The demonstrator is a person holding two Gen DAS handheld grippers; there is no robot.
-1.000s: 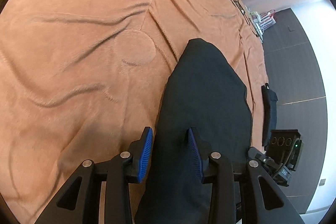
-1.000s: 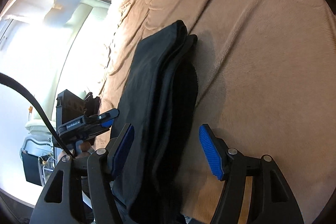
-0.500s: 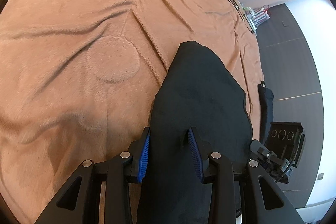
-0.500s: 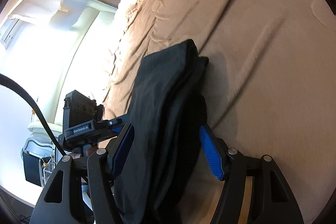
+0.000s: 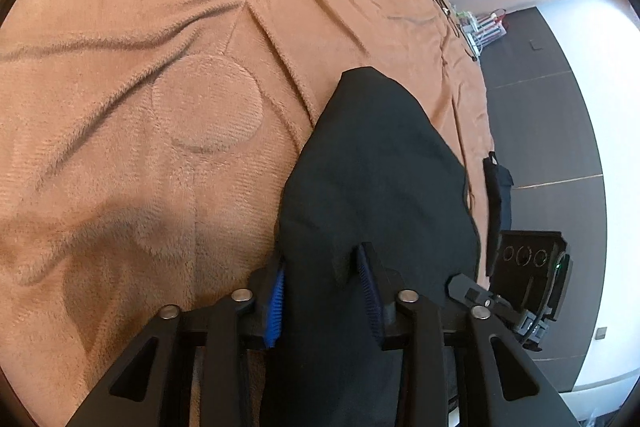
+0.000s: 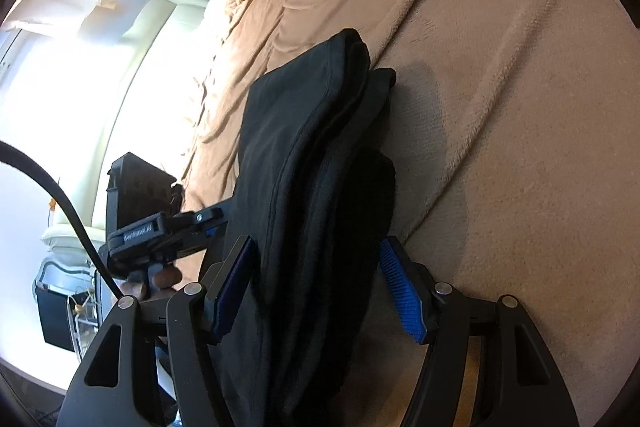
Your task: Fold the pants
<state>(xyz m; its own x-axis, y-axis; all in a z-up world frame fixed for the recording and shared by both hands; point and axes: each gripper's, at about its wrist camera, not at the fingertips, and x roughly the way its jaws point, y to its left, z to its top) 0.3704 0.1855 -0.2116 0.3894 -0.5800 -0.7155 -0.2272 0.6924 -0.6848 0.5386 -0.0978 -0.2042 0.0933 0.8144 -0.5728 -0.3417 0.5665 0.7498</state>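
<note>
The black pants (image 5: 376, 179) lie folded in a thick stack on the tan bedspread (image 5: 160, 107). My left gripper (image 5: 322, 291) has its blue-padded jaws closed on the near end of the stack. In the right wrist view the pants (image 6: 312, 155) show as several stacked layers running away from me. My right gripper (image 6: 316, 287) also holds the stack's near end between its blue pads, the jaws wide around the thick bundle. The other gripper (image 6: 160, 227) shows at the left of that view.
The bedspread (image 6: 500, 67) stretches far to the front and side. The bed edge and dark floor (image 5: 540, 115) lie at the right in the left wrist view. A bright window and white furniture (image 6: 72, 107) are at the left in the right wrist view.
Both grippers have slid forward onto the pants' near end. The left jaws have closed on the cloth, and the stack now fills the right jaws.
</note>
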